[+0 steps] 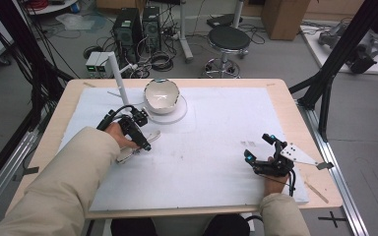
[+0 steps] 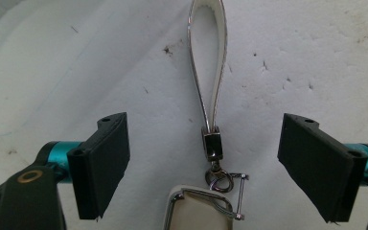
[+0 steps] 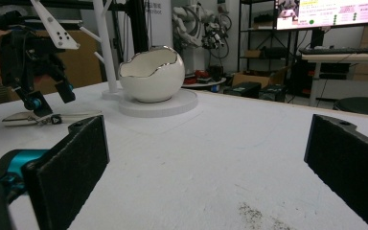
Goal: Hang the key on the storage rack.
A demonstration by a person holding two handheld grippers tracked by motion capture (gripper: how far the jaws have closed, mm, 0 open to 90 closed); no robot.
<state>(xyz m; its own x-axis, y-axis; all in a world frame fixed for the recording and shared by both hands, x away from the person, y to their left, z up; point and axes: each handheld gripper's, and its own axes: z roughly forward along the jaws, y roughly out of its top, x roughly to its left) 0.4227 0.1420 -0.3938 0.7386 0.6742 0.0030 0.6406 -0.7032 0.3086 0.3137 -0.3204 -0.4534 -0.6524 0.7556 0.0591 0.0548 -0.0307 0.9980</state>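
At the near edge of the surface (image 1: 320, 189), two beige-sleeved forearms reach in from below. The right hand (image 1: 274, 183) rests near the front right corner, holding the right gripper (image 1: 257, 146) low over the white sheet (image 1: 216, 132) with its jaws spread wide apart and nothing between them. The left forearm stretches farther forward, and the left hand (image 1: 119, 137) tilts the left gripper (image 1: 147, 147) down over a key fob (image 1: 139, 148) lying flat on the sheet; its jaws are also wide apart, one on each side of the fob without touching it. In the left gripper view the fob's cream strap loop (image 2: 208, 67) runs away from the gripper, joined by a metal clasp (image 2: 212, 143) and a small ring (image 2: 219, 178) to a cream tab with a metal rim (image 2: 199, 211) at the bottom edge. Beyond the left gripper, toward the back of the surface, an egg-shaped white bowl (image 1: 161, 97) with a jagged silver rim sits on a round white base (image 1: 182, 110), and a thin white stand (image 1: 117, 76) rises just beside it. Past the surface lie a grey floor, a black stool (image 1: 229, 39), two computer towers (image 1: 139, 27), cables and a cardboard box (image 1: 285, 17).
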